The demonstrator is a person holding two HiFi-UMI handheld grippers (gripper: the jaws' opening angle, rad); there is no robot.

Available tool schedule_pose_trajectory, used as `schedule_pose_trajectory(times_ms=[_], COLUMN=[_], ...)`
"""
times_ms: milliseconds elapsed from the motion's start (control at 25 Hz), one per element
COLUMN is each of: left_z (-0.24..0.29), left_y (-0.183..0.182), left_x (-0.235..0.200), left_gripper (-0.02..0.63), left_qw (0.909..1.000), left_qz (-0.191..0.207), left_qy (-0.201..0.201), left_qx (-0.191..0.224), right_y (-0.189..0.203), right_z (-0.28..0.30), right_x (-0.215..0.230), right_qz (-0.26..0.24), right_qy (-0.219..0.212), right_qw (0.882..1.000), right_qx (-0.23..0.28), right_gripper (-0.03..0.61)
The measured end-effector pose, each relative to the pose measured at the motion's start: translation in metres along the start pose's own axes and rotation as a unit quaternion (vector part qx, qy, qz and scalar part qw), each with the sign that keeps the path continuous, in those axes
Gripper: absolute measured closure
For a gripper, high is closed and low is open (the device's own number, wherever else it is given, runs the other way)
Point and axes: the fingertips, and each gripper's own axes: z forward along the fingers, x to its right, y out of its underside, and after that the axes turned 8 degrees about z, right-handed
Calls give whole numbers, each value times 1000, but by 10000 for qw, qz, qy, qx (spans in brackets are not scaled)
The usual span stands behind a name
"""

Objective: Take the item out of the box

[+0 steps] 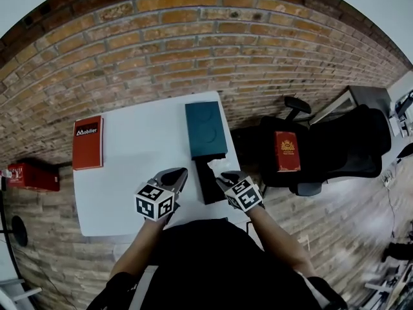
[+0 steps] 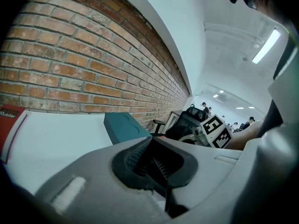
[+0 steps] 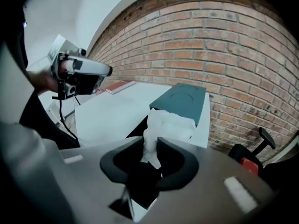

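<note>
White and rectangular, desk [image 1: 135, 173] set against a red-brick wall [image 1: 193, 50]. On the far right part of the desk, teal flat rectangular lid [image 1: 205, 129] with two embossed circles, lying flat. Just nearer than the lid, by the desk's right edge, black open rectangular box [image 1: 208, 185], close against the lid's near edge. Task's item: white crumpled tissue paper [image 3: 164, 124], bunched above the opening of the black box and reaching toward the teal lid; lower end inside the box or clear of it, not discernible. Grey, with marker cube, right hand-held gripper [image 3: 152, 149], pinching the near end of that paper between both pads, over the box. Grey, with marker cube, left hand-held gripper [image 2: 150, 141], jaws pressed together with nothing between them, held over the desk just left of the black box. At the desk's left edge, red rectangular book with white lettering [image 1: 88, 143], well apart from both grippers. Right of the desk, black office chair [image 1: 335, 150], with a red book bearing a gold emblem [image 1: 286, 151] on its seat.
</note>
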Motion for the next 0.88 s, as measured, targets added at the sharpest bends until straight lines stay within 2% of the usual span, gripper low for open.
schedule_pose_trajectory(times_ms=[440,680,880], left_z=[10,11,5], left_y=[-52,-92,-111], left_x=[2,10,17], left_gripper=[607,607,607], left_qw=[9981,9949,9926], left_qz=[599,904,1061], left_qy=[-19,-35,1], left_qx=[158,450,596], right_y=[-54,-86,-113], right_z=[-55,-87,-111], right_x=[13,6,-9], right_qz=[62,16,-80], right_qy=[30,-196,-401], right_qw=[9951,9891,9798], right_qx=[989,1461,1956], right_gripper=[488,492,500])
